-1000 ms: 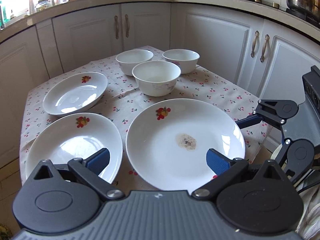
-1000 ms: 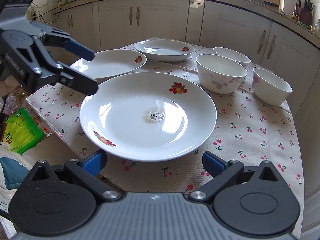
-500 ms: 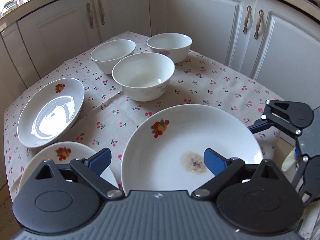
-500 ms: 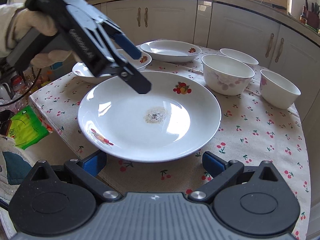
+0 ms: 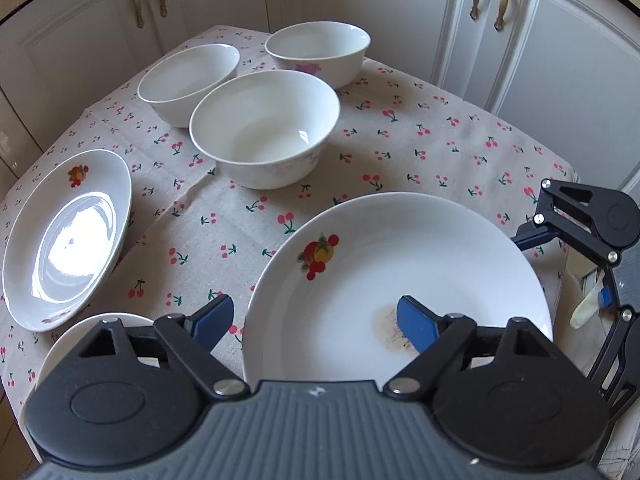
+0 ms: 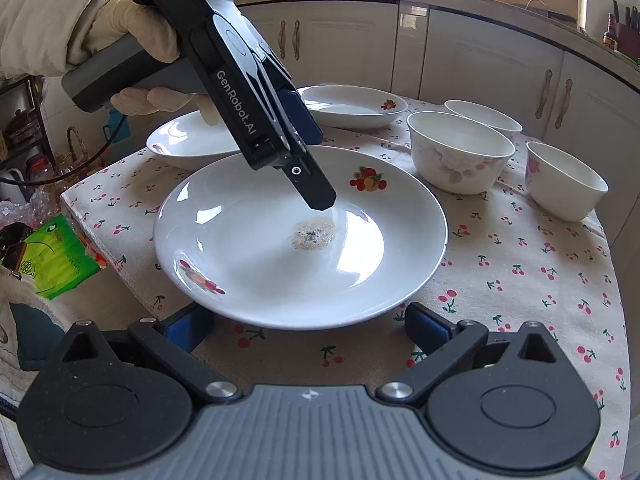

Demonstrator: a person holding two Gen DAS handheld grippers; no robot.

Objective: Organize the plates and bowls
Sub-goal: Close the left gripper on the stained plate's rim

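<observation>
A large white plate [image 5: 420,264] with a fruit motif and a brown stain lies at the table's near edge on the cherry-print cloth. My left gripper [image 5: 314,318] points steeply down at its rim. One finger [image 6: 316,192] hangs just above the stain and the other stands outside the rim, over the cloth. Its jaws are closing, and the pads do not visibly press on the plate. My right gripper [image 6: 308,328] is open and low in front of the plate's [image 6: 280,272] near rim. Three white bowls [image 5: 264,128] and two smaller plates [image 5: 68,236] stand further back.
White cabinet doors [image 5: 540,60] run close behind the table. A green packet [image 6: 60,256] and bags lie below the table's left edge. The two small plates [image 6: 192,144] sit just behind the left gripper, and the bowls [image 6: 460,156] stand to the right.
The left gripper has swung in over the large plate, tipped further downward, and its jaws have narrowed. The right gripper and all the dishes have stayed put.
</observation>
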